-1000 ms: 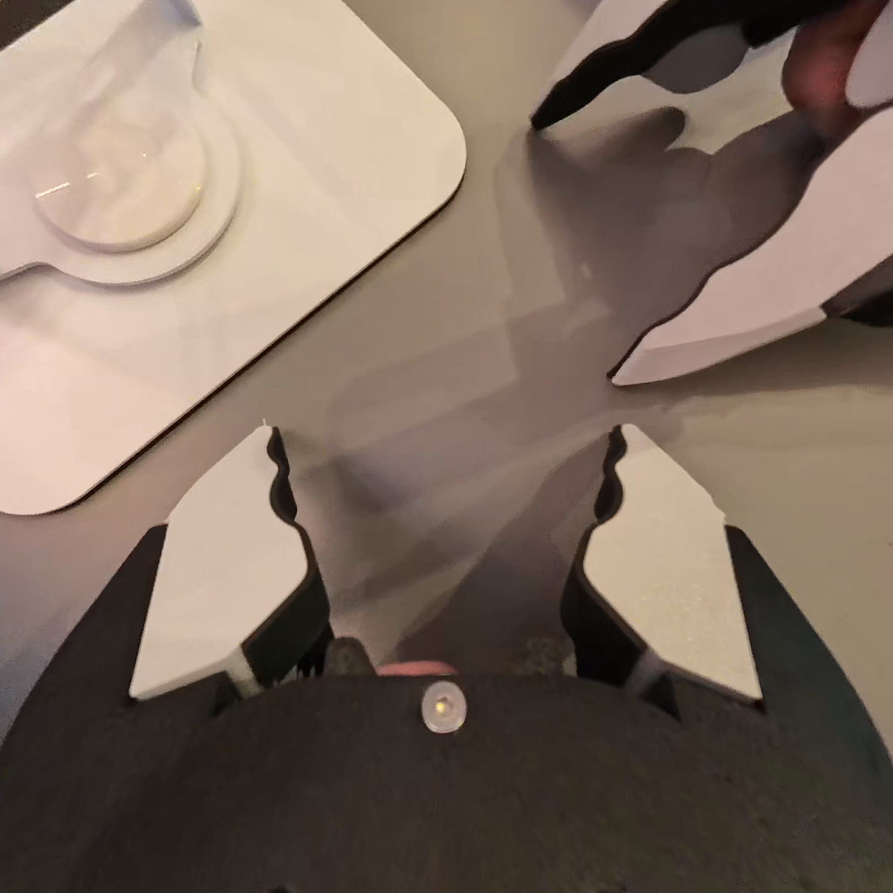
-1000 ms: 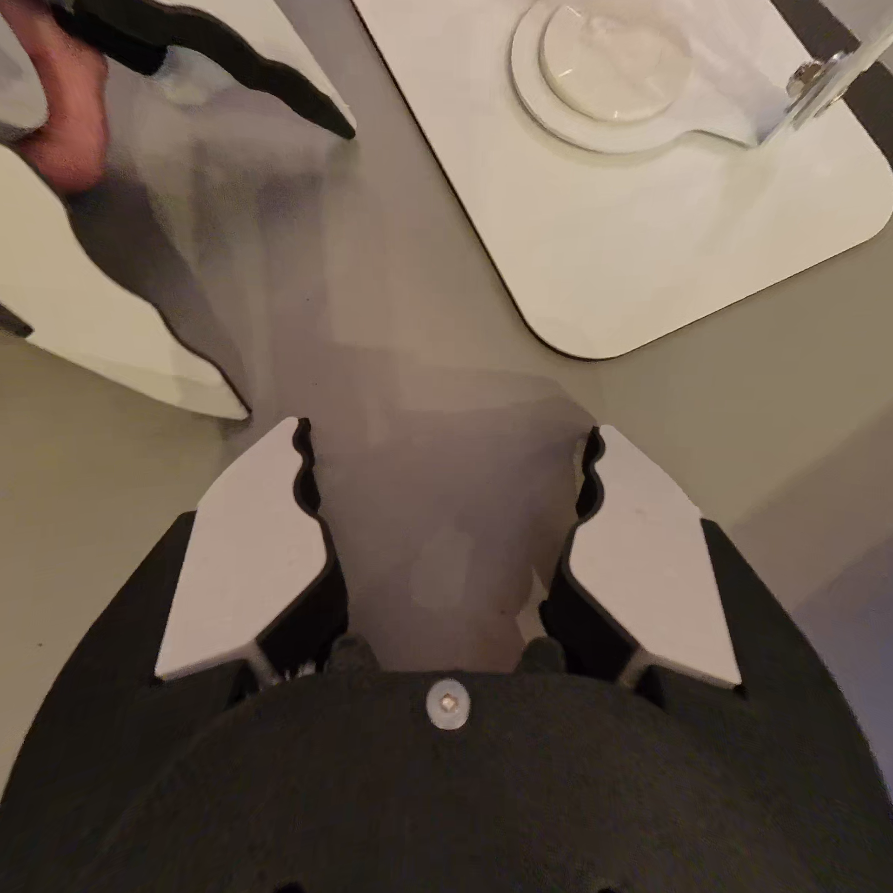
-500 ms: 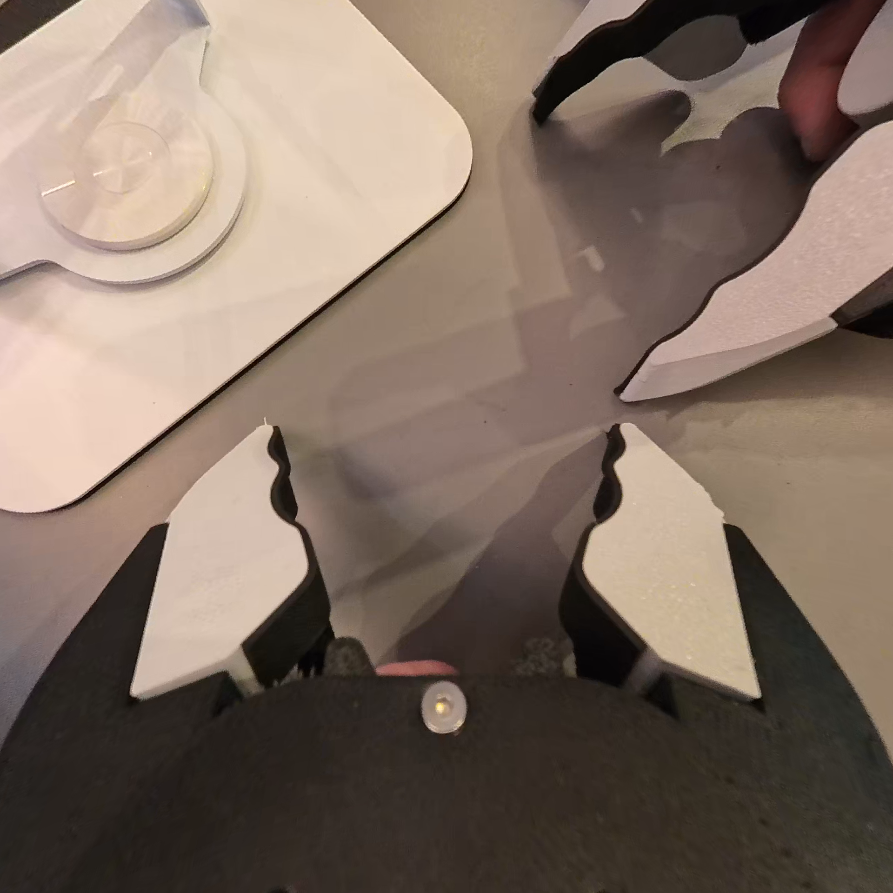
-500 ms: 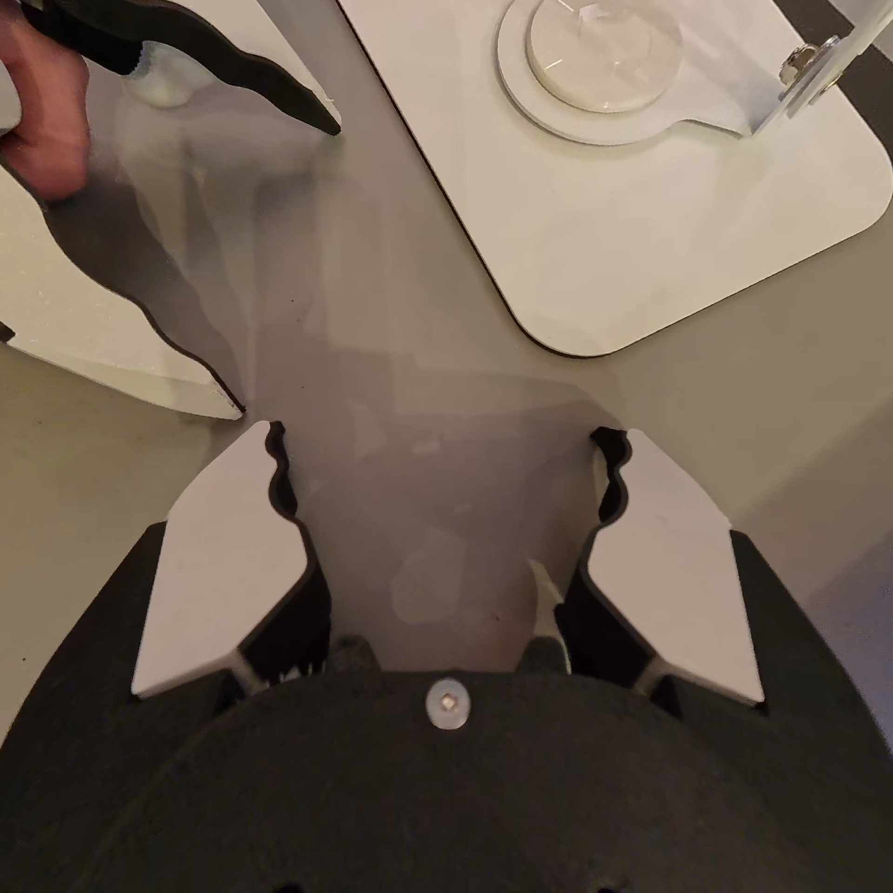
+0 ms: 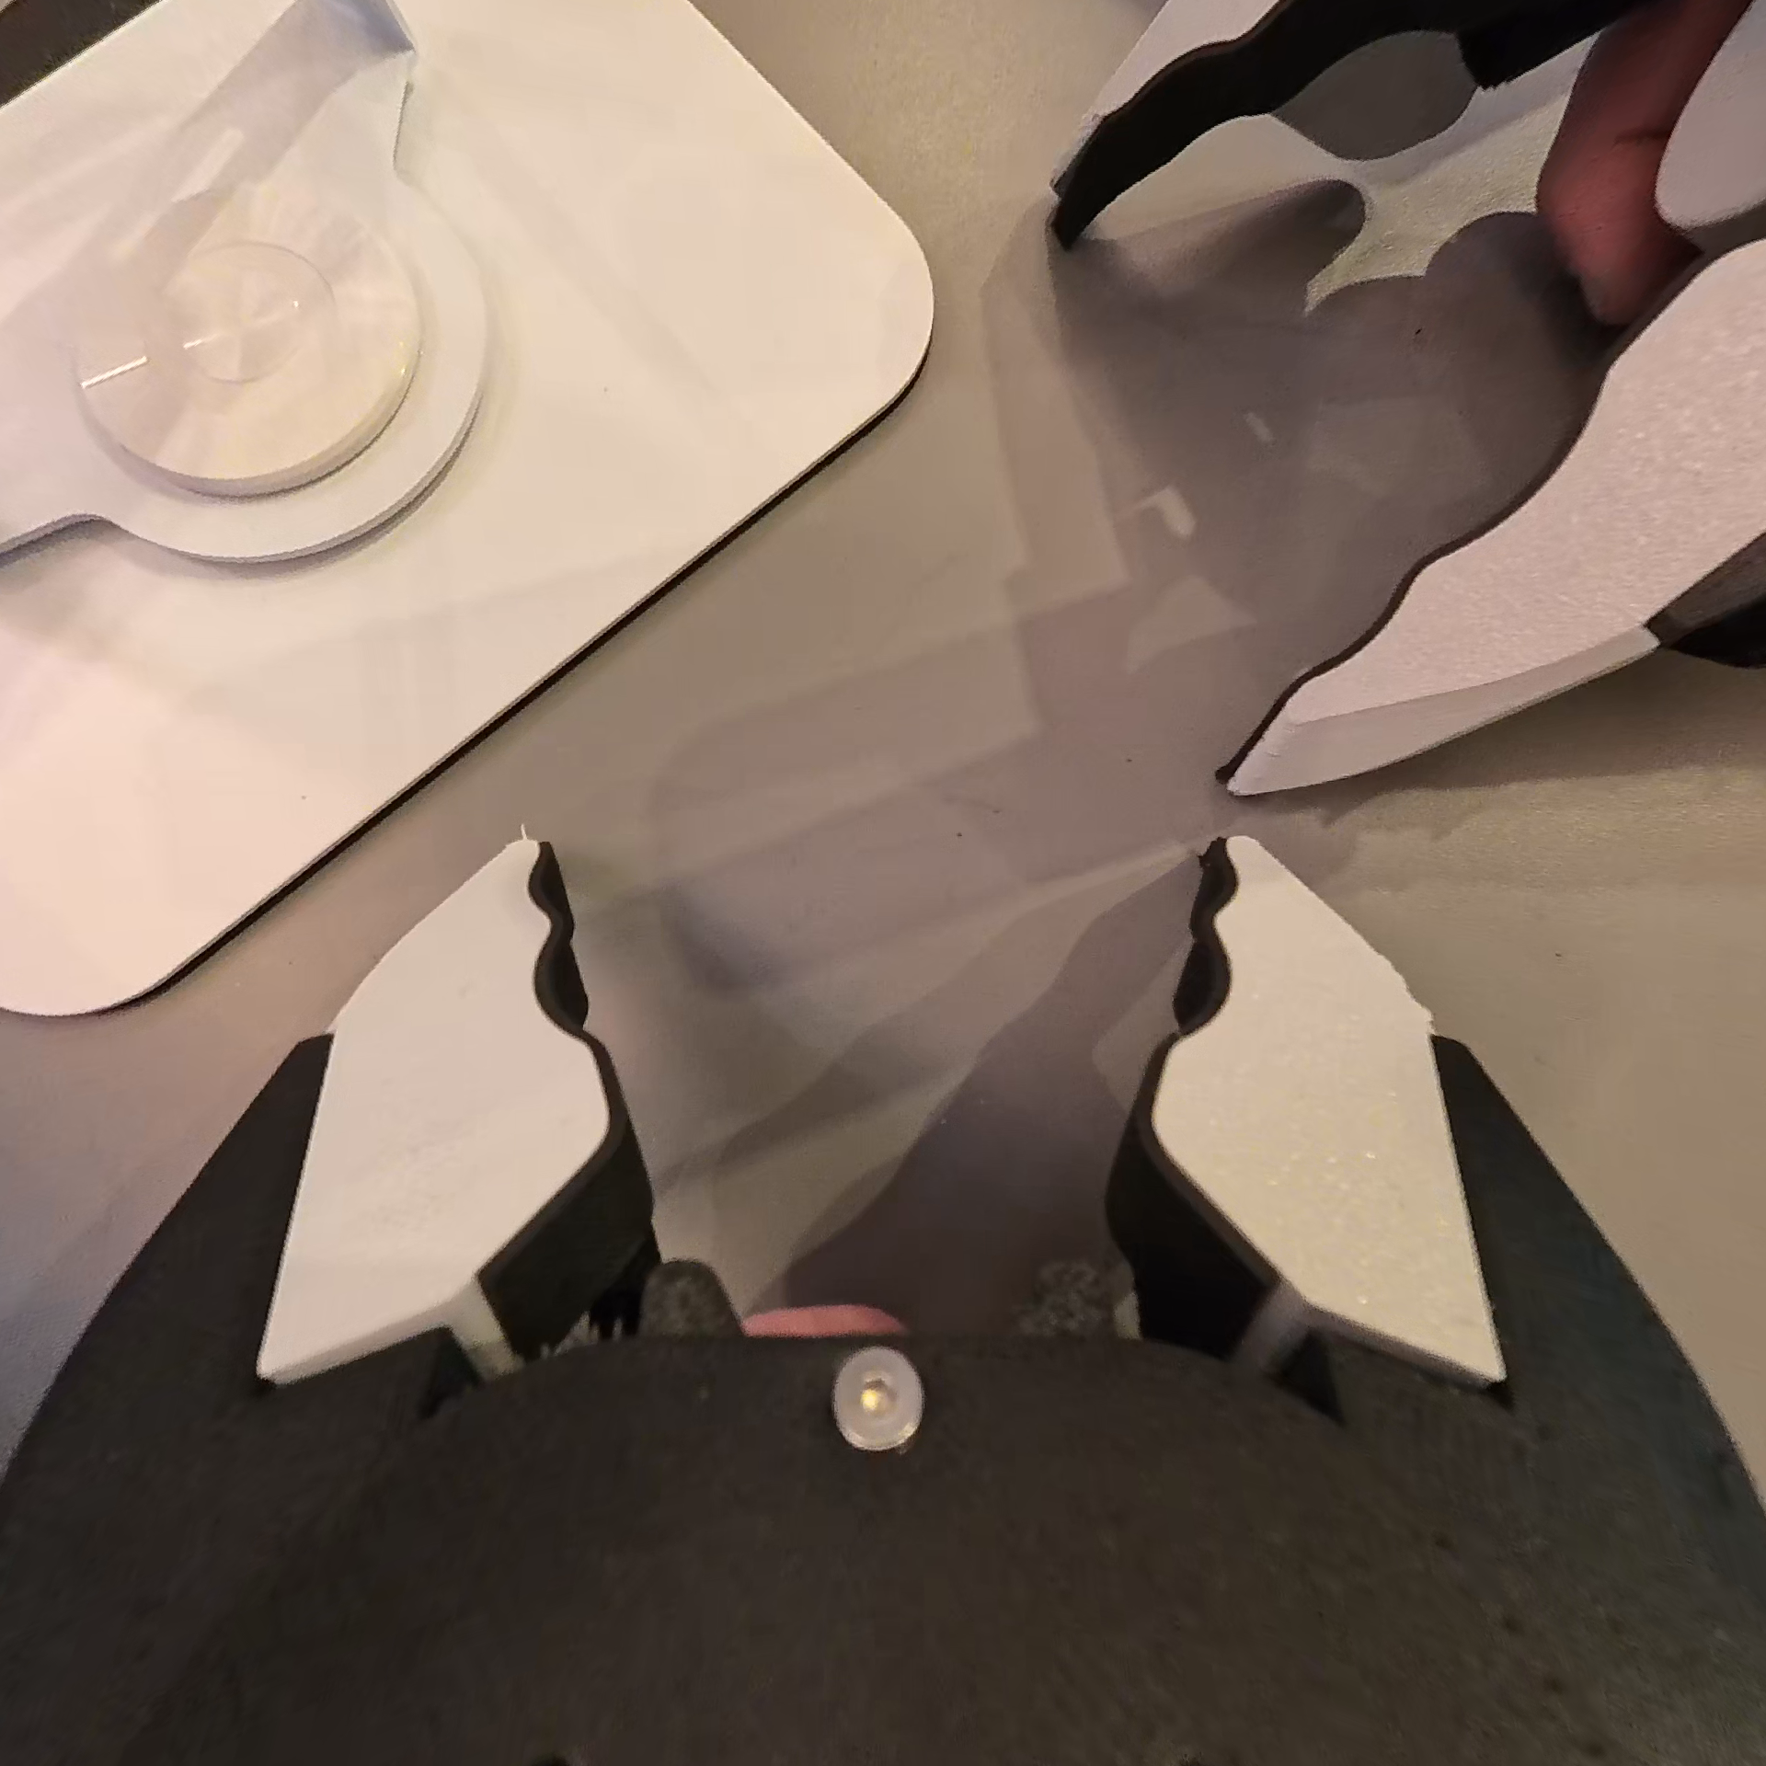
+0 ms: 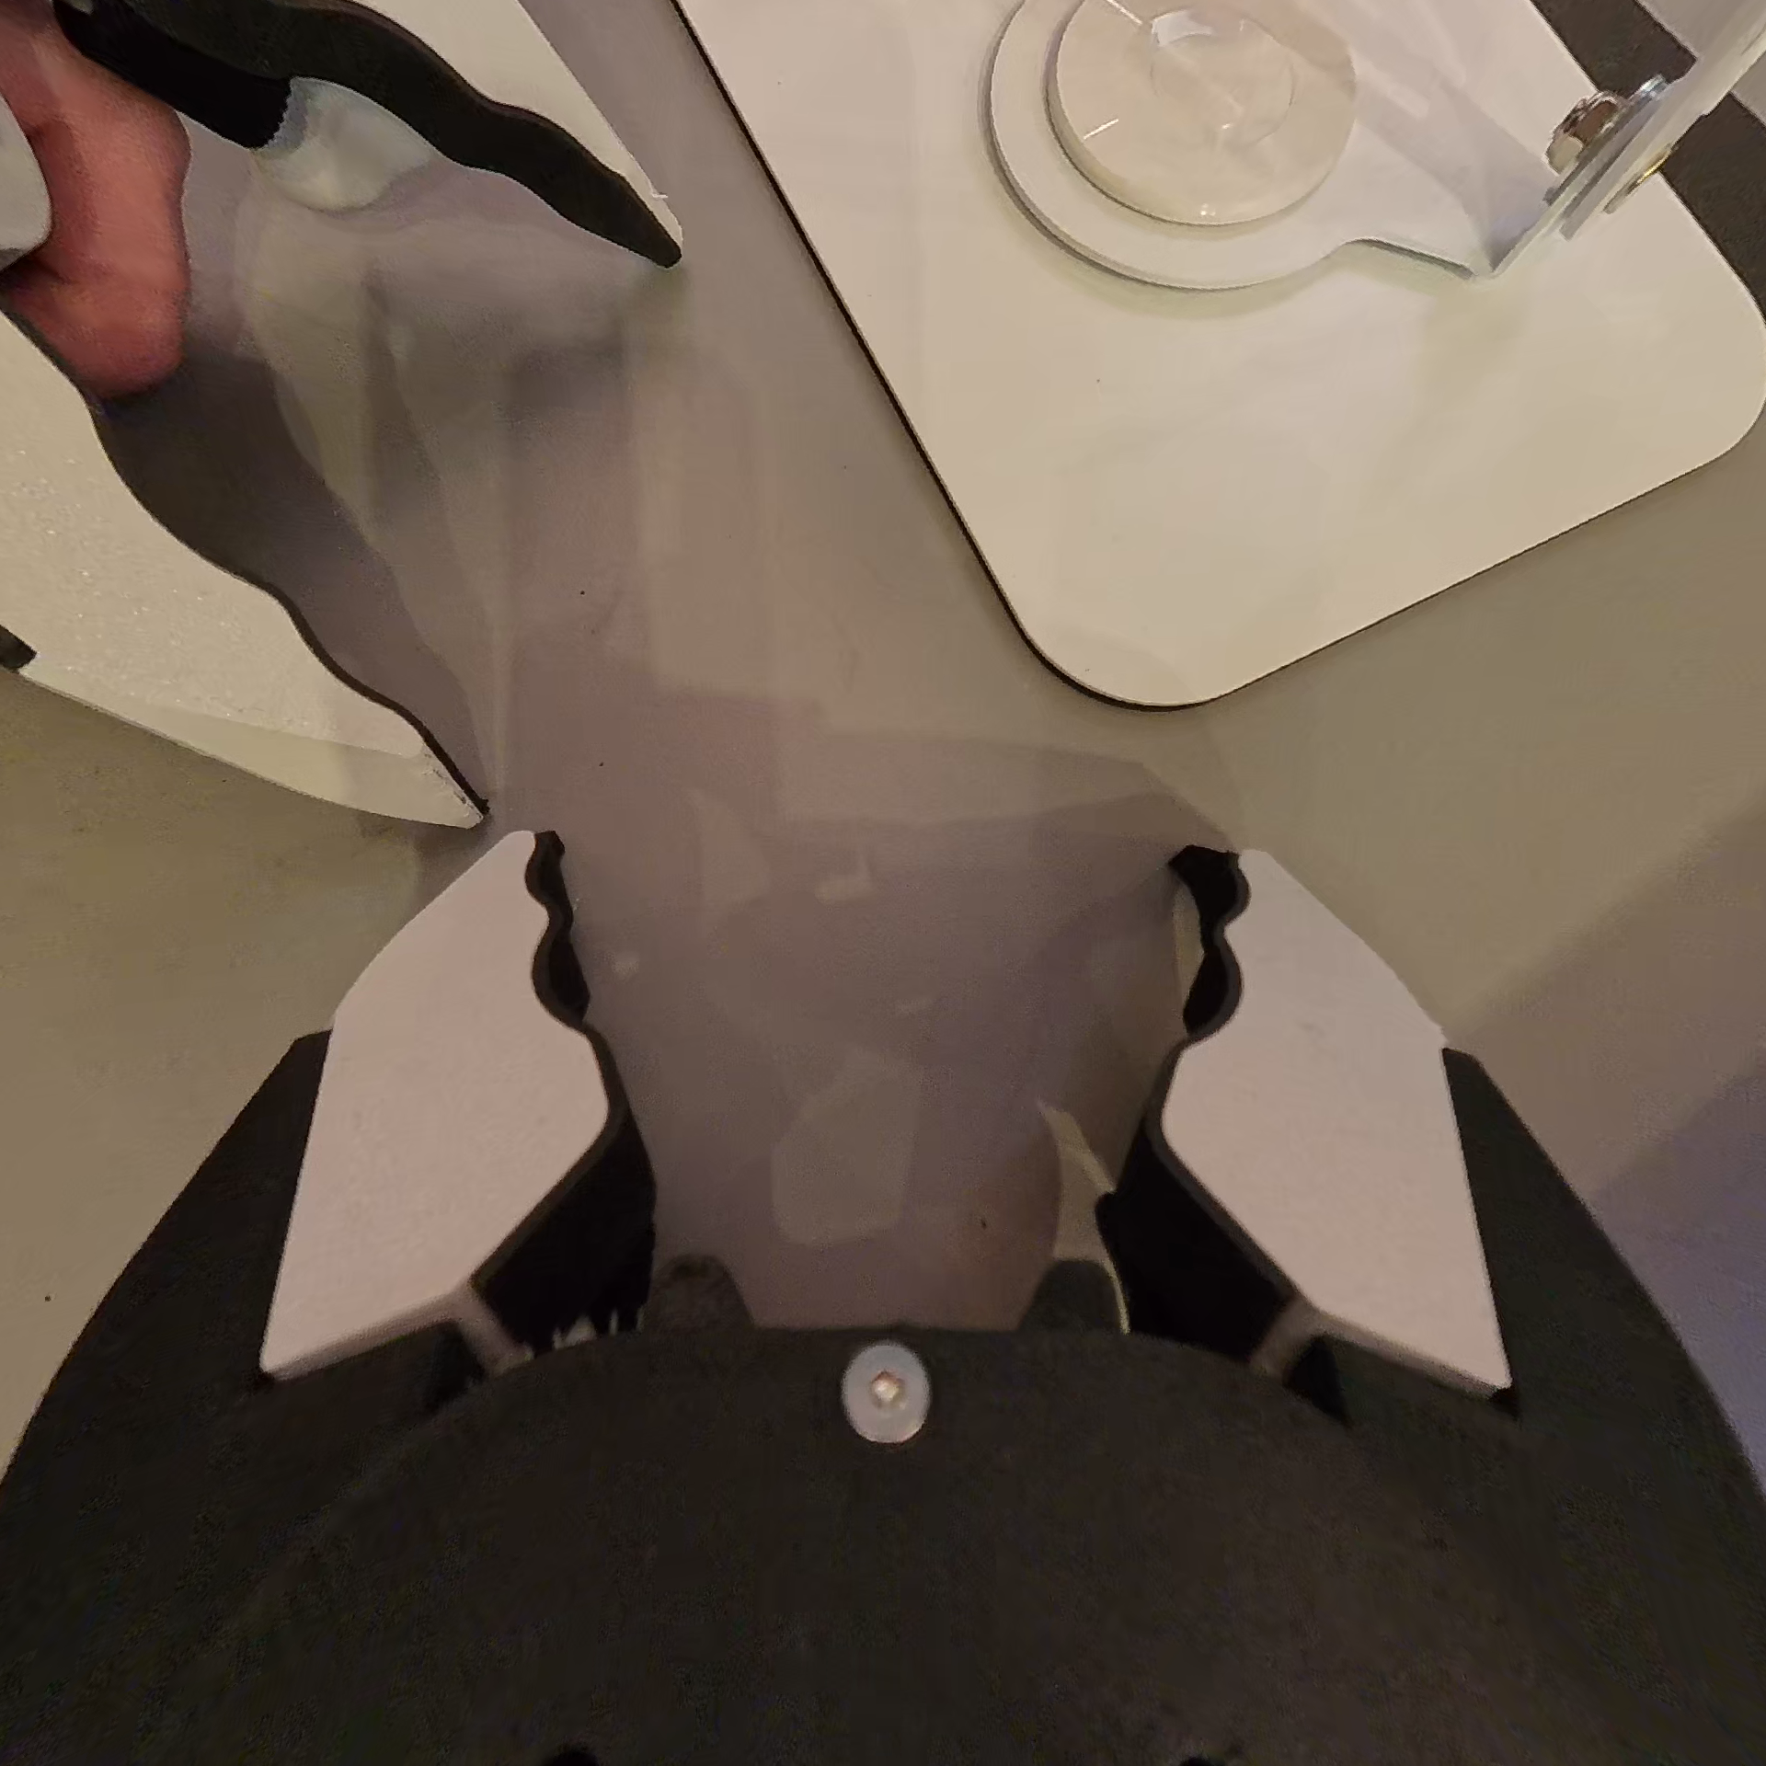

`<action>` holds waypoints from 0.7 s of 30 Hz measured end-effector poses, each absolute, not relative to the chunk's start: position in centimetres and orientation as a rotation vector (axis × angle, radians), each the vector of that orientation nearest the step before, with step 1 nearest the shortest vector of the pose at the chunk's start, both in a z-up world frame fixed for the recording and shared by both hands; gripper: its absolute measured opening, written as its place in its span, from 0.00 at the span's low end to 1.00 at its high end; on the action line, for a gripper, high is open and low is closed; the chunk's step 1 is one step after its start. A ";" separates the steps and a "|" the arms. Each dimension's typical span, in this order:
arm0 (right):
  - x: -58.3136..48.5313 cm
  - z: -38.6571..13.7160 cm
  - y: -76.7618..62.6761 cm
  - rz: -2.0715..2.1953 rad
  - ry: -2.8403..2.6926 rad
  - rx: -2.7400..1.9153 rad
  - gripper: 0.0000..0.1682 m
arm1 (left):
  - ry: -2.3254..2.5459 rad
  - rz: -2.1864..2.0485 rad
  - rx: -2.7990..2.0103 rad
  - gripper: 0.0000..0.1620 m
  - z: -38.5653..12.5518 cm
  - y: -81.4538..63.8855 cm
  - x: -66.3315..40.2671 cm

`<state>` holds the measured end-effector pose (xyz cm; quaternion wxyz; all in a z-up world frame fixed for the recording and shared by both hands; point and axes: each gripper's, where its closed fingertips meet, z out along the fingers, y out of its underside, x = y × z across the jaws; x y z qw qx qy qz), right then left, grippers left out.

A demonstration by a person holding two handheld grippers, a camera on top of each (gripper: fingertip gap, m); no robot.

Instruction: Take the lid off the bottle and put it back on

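No bottle or lid shows in either view. My left gripper [image 5: 879, 850] is open and empty, low over the grey table [image 5: 956, 592]. My right gripper [image 6: 874, 850] is also open and empty over the same table [image 6: 726, 592]. The two grippers face each other at an angle, with their nearest fingertips close together. The right gripper shows in the left wrist view [image 5: 1147, 506] at the upper right. The left gripper shows in the right wrist view [image 6: 573, 535] at the upper left.
A white board with rounded corners [image 5: 621, 382] lies on the table beyond the grippers and carries a clear round disc [image 5: 248, 363]. Both also show in the right wrist view, the board [image 6: 1338, 478] and the disc [image 6: 1204, 105], beside a clear bracket with a screw [image 6: 1605, 143]. A person's finger [image 5: 1615, 191] rests on the right gripper.
My right gripper's jaws have opened a little wider. Both grippers have shifted only slightly over the table. The left jaws keep the same gap.
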<state>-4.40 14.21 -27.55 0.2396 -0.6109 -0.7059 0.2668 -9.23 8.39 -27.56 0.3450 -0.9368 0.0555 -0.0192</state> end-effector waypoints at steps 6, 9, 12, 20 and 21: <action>-4.4 -27.6 14.2 0.731 -1.933 -1.671 0.73 | 0.144 -0.050 -2.432 0.75 -27.6 8.4 -9.2; -4.4 -27.6 14.2 0.731 -1.933 -1.671 0.73 | 0.144 -0.050 -2.432 0.75 -27.6 8.4 -9.2; -4.4 -27.6 14.2 0.730 -1.933 -1.671 0.73 | 0.145 -0.050 -2.432 0.75 -27.6 8.4 -9.2; -4.4 -27.6 14.2 0.732 -1.937 -1.667 0.73 | 0.145 -0.050 -2.432 0.75 -27.6 8.4 -9.2; -4.4 -27.6 14.2 0.733 -1.938 -1.665 0.73 | 0.147 -0.052 -2.433 0.75 -27.6 8.3 -9.2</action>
